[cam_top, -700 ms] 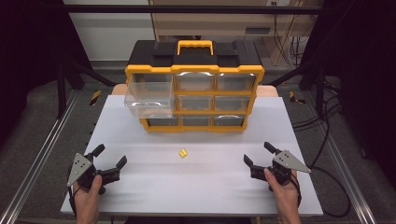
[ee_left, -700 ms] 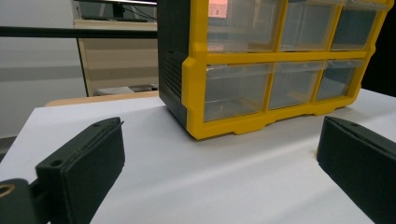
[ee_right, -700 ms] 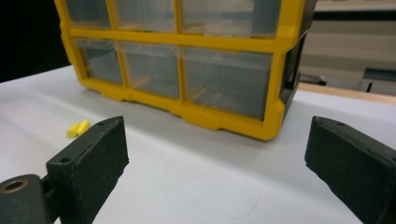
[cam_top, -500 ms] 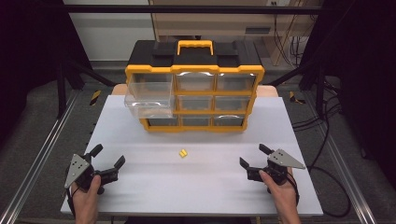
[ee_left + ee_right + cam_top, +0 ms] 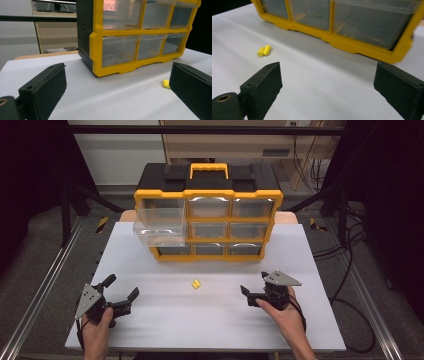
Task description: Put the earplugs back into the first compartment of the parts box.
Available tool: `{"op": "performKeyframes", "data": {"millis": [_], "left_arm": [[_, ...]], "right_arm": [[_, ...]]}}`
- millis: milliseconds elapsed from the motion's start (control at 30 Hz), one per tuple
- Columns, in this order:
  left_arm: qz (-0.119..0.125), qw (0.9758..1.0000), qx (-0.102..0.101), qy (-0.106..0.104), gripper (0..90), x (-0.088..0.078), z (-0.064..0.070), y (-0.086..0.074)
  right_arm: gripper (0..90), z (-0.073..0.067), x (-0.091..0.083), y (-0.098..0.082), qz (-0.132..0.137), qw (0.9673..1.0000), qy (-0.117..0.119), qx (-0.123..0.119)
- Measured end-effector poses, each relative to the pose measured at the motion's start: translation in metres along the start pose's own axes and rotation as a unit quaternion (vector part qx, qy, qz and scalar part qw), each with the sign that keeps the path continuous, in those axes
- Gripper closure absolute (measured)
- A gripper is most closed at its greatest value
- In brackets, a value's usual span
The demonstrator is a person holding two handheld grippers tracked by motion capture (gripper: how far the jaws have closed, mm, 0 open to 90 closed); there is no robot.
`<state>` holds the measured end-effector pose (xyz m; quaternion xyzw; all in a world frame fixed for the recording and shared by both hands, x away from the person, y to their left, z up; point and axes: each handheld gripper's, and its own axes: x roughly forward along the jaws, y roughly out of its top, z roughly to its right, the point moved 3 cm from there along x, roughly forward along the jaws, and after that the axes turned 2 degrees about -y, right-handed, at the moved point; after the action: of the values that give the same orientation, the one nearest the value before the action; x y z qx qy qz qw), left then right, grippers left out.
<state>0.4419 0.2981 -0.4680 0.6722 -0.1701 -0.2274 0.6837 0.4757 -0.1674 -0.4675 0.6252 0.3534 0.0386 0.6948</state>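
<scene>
A small yellow piece (image 5: 195, 283), two short cylinders side by side, lies on the white table (image 5: 300, 255) in front of a yellow and black drawer organizer (image 5: 207, 215). The organizer's top-left clear drawer (image 5: 159, 220) is pulled out. My left gripper (image 5: 122, 286) rests open at the front left, with nothing between its jaws. In the left gripper view (image 5: 118, 75) the yellow piece (image 5: 165, 83) peeks out beside the right jaw, and the organizer (image 5: 140, 32) stands beyond. My right gripper (image 5: 254, 282) is open at the front right and points toward the piece. From the right gripper (image 5: 328, 75), the piece (image 5: 264, 50) lies ahead to the left, below the organizer (image 5: 352, 42).
Metal frame rails (image 5: 45, 285) run along both sides of the table. Cables (image 5: 345, 250) trail on the floor at the right. A wooden board (image 5: 287, 217) shows behind the organizer. The person's hands come in from the table's front edge.
My right gripper has moved left and a little forward, toward the yellow piece. The left gripper has hardly shifted. The yellow piece and the organizer have stayed put.
</scene>
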Motion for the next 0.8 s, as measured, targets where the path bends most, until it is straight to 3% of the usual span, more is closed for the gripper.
{"op": "performKeyframes", "data": {"millis": [200,500,633,800], "left_arm": [[-0.002,1.0000,-0.001,-0.002,0.8,0.000,0.001,0.000],[-0.011,0.9998,-0.002,-0.017,0.8,0.003,0.008,-0.001],[-0.012,0.9997,0.006,-0.022,0.7,0.004,0.012,0.000],[-0.011,0.9997,0.010,-0.021,0.7,0.006,0.013,-0.001]], "right_arm": [[8.5,-0.022,0.014,0.011,-0.029,0.9990,0.022,-0.025],[10.1,-0.051,0.039,0.027,-0.067,0.9955,0.031,-0.060],[10.1,-0.062,0.048,0.035,-0.087,0.9936,0.051,-0.051],[11.9,-0.070,0.059,0.038,-0.112,0.9907,0.056,-0.052]]}}
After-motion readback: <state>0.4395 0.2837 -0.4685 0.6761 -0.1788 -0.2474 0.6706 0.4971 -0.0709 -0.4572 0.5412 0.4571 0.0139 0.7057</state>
